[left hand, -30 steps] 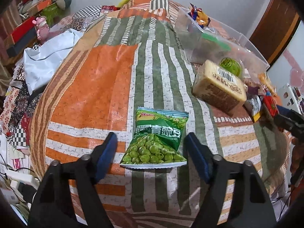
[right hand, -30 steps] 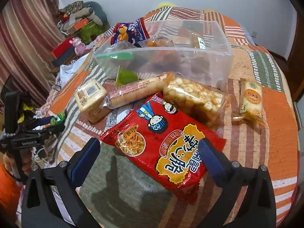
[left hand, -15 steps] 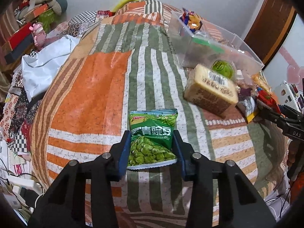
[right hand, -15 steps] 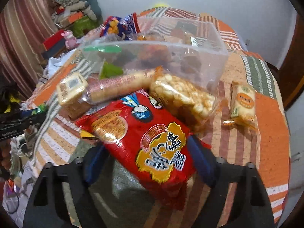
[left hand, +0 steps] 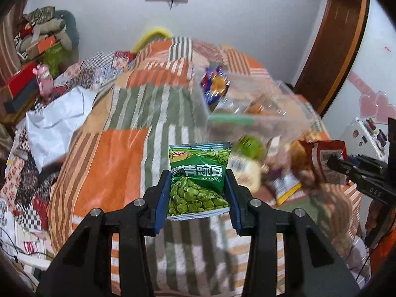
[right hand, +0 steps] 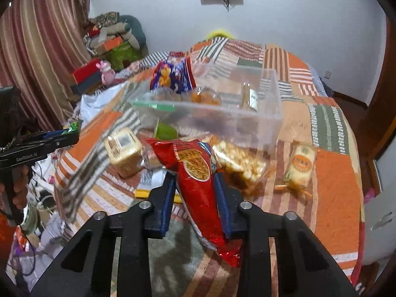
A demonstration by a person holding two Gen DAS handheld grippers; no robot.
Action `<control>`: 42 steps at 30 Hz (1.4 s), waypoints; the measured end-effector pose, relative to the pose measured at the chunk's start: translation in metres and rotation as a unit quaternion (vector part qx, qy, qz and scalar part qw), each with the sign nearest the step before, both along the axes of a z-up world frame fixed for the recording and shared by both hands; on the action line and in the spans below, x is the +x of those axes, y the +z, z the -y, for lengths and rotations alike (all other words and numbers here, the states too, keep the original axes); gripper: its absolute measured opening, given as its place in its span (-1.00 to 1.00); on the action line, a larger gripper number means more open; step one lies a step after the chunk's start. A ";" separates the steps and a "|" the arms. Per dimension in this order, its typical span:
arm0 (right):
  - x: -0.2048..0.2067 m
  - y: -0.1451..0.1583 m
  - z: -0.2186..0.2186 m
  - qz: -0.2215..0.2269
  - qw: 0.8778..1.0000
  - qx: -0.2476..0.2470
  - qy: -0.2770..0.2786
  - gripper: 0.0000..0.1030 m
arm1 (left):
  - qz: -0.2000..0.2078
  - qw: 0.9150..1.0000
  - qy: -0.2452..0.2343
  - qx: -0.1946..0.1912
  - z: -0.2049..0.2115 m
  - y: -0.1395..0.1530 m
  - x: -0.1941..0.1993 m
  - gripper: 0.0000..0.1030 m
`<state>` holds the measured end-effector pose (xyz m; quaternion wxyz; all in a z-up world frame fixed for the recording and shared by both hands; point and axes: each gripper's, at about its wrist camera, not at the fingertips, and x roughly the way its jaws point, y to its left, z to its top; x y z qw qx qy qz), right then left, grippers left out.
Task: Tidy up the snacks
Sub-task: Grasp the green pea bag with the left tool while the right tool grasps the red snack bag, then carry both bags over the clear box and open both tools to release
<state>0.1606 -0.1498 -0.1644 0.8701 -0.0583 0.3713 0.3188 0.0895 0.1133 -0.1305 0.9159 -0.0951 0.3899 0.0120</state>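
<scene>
Since the earlier frames both packets have left the bedspread: the green pea packet, which lay flat between spread blue pads, now hangs clear of the striped bedspread, and the red noodle-snack packet, which lay flat in front of the clear plastic bin, is now folded lengthwise and raised. The left tool is clenched on the green pea packet, its blue pads pressing both side edges of the lower half; the packet stands upright with its printed face to the camera. The right tool has just closed and is clenched on the red noodle-snack packet, which is squeezed narrow between the pads and tilts, its lower end hanging below them. In the right wrist view the bin sits on the bed beyond the raised packet and holds a blue snack bag and other wrapped items. In front of the bin lie a tan wrapped cake block, a clear bag of puffed snacks and, to the right and apart, a small yellow-wrapped pastry. The background is motion-blurred in both views.
</scene>
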 end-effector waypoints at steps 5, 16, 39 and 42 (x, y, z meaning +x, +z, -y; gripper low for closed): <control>0.003 0.014 0.012 0.003 0.999 0.030 -0.011 -0.55 | 0.027 1.000 -0.013 0.003 0.011 0.022 0.013 -0.19; 0.012 0.059 0.024 0.059 0.996 0.061 -0.021 -0.55 | 0.074 0.997 -0.032 0.004 0.035 0.060 0.050 -0.19; 0.100 0.065 -0.022 0.057 0.994 0.093 -0.026 -0.55 | 0.061 0.998 -0.033 -0.006 0.056 0.053 0.160 -0.19; 0.114 0.056 -0.031 0.035 0.994 0.099 -0.025 -0.55 | 0.050 0.998 -0.030 -0.006 0.056 0.043 0.173 -0.19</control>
